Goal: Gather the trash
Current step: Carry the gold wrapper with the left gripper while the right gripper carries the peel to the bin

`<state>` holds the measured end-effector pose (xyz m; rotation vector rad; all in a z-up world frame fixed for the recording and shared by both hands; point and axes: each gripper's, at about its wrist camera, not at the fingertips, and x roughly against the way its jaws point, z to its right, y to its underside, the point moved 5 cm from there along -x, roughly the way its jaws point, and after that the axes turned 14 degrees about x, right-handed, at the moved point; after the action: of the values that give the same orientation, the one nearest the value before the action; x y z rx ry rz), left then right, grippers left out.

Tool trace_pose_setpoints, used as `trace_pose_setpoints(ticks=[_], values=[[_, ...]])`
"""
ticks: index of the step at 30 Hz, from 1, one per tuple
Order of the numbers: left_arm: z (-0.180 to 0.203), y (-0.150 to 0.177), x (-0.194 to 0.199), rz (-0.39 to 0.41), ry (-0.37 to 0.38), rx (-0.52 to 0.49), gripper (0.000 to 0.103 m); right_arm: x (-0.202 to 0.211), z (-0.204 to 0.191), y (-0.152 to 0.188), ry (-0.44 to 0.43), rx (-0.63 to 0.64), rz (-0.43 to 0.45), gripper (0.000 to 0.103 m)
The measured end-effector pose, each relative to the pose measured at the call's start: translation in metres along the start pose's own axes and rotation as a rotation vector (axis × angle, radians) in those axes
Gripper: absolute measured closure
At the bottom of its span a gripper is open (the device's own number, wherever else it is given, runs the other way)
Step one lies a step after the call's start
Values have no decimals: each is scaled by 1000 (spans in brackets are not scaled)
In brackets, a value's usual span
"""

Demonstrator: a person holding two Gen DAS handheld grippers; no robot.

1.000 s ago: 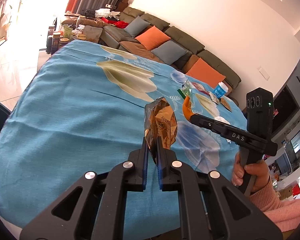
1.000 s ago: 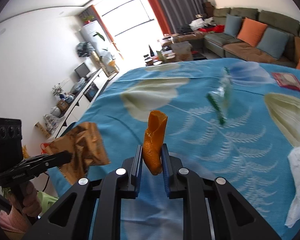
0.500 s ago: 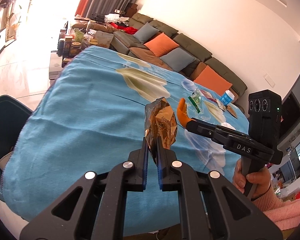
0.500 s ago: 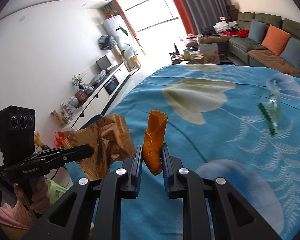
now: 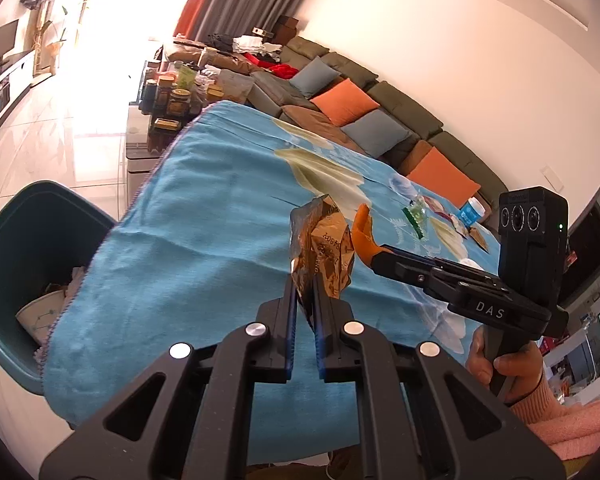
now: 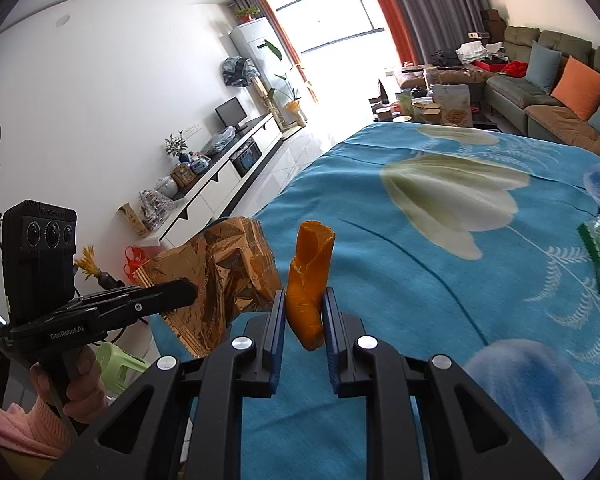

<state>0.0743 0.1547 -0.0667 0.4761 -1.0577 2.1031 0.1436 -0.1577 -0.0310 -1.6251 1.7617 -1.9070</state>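
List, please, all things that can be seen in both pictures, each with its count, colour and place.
foil wrapper: 1, bronze-gold, held between the fingers of the left gripper, above the table
orange peel: 1, orange, held between the fingers of the right gripper
trash bin: 1, dark teal, on the floor beside the table edge, with paper trash inside
tablecloth: 1, blue with a pale flower print, covering the table
clear wrapper with green strip: 1, on the cloth, farther along
blue-lidded cup: 1, far end of table
sofa: 1, olive, along the wall
cushions: orange and grey-blue, on the sofa
left gripper: 1, black, shut
right gripper: 1, black, shut
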Motion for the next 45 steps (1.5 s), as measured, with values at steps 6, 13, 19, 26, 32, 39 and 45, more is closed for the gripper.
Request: trace_pose_setpoints(ticks=[6,13,19,26,32,39,45], values=[[-14,-5,11,27,-25,22,95,-11,-10,-5,-24,20,-7,86],[-30,-11,24,61,-49,50,95,-23,-25,-11,-60,43,-18,86],[-44,-15,39,94,-70,71,95,-32,-37,-16,-85,68,-24,86],[-56,-19,54,124,-92,92,95,-42,-44,-23,-110,84,-34,86],[-64,-23,62,142,-101,104,95,-50,-51,-28,-128,101,-40,86],[-73,-27,73,171,-119,121,95,-61,-63,-35,-152,127,-50,86],[-86,-31,84,198,-143,142,95,-68,-73,-42,-170,153,-57,86]])
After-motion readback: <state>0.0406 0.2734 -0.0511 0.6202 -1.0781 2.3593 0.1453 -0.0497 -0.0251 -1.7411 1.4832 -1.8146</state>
